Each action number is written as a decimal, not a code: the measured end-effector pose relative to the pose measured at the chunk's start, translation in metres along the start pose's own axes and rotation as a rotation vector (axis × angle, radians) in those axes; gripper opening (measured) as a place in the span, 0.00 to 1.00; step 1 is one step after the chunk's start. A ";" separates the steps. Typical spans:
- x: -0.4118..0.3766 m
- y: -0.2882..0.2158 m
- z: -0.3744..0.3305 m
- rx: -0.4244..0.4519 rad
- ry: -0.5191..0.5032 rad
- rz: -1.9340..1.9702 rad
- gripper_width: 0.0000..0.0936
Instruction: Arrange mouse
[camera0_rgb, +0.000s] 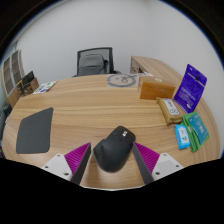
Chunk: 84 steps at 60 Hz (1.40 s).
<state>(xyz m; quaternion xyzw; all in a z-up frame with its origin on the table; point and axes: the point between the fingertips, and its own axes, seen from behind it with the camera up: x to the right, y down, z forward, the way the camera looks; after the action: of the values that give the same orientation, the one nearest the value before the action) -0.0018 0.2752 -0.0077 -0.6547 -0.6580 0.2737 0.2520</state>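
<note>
One black mouse (113, 148) sits low in the frame, at the near edge of a curved wooden desk (95, 105), and it lies between the two fingers of the gripper (112, 158). The fingers are spread apart, one magenta pad (77, 157) to the mouse's left and the other pad (152, 156) to its right; a strip of bare wood shows on each side, so neither pad presses on the mouse, which rests on the desk.

One dark mouse mat (34, 131) lies at the left of the frame, well apart from the mouse and tilted to the desk's edge. One grey office chair (95, 62) stands behind the desk at the upper middle. Just right of it on the desktop rests one flat round object (122, 79), too small to identify.

At the right of the frame one brown cardboard box (153, 88) sits on the desk, and beside it one purple box (190, 86) stands upright. Below those lie one yellowish packet (169, 110) and two teal packets (191, 130), close together near the desk's right edge. A few small items (28, 85) crowd the upper left, too small to count.
</note>
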 end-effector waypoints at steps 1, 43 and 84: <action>0.000 -0.001 0.001 -0.001 0.001 -0.001 0.92; -0.011 -0.026 0.041 -0.002 0.000 0.007 0.57; -0.046 -0.097 -0.039 0.101 0.070 0.077 0.35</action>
<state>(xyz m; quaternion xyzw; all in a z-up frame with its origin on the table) -0.0446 0.2309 0.0883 -0.6750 -0.6086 0.2928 0.2970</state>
